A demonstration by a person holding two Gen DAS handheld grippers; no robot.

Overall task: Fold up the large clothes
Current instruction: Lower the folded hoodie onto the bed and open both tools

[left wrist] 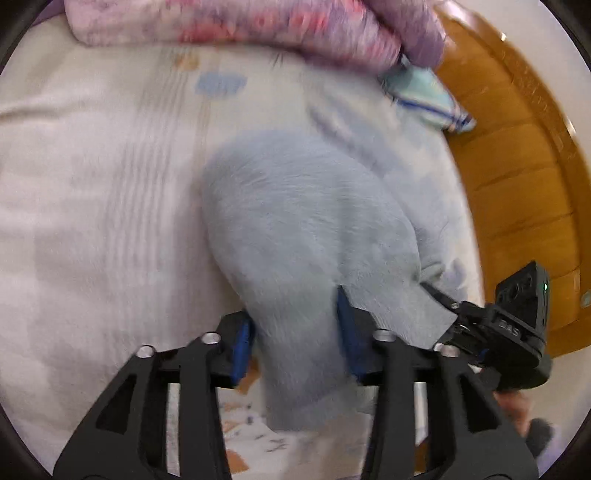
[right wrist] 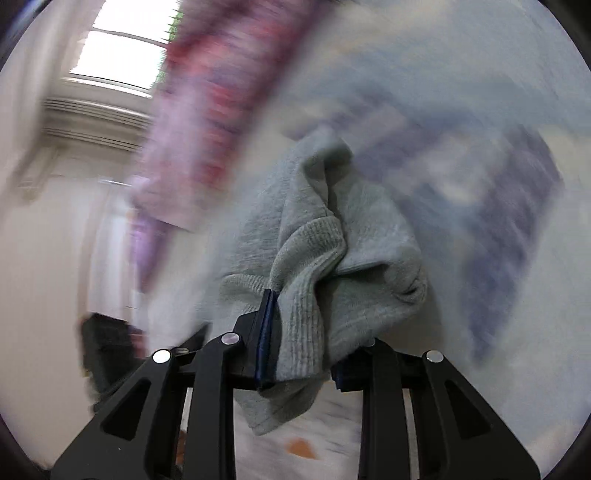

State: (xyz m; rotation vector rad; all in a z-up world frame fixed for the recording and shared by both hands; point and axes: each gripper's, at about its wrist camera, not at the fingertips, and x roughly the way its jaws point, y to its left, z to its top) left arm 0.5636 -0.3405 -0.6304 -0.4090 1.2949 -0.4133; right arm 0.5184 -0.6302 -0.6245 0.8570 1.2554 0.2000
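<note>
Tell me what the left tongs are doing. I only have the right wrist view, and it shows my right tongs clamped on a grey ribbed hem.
Observer: The left tongs stand open, with the grey garment running loosely between the pads.
Operator: Anything lying nearby that I should avoid?
Observer: A small folded striped cloth lies beyond it, at the edge of a pink patterned blanket.
Operator: And what's under the garment?
Observer: A pale printed bedsheet.
</note>
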